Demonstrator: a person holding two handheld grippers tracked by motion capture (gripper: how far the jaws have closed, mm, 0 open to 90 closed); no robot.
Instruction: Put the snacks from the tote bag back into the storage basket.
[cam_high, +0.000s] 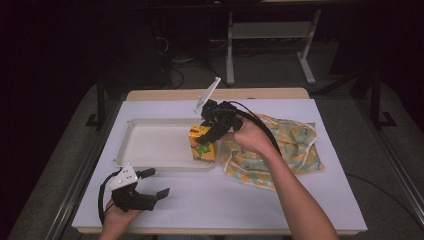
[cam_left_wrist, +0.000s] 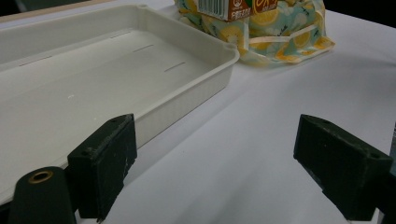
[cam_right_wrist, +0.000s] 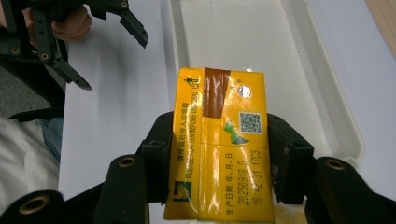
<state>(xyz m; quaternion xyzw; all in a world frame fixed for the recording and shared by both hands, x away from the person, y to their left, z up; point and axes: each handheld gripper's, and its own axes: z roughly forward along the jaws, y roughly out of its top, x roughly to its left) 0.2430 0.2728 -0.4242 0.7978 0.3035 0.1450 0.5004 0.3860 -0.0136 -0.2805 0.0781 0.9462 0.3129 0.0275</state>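
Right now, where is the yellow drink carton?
In the high view the yellow drink carton is near the table's middle, clamped in the right gripper at the right end of the white tray, beside the patterned cloth bag.

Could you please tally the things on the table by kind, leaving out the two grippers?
Drink carton, yellow: 1
Tray, white: 1
Cloth bag, lemon print: 1
Total: 3
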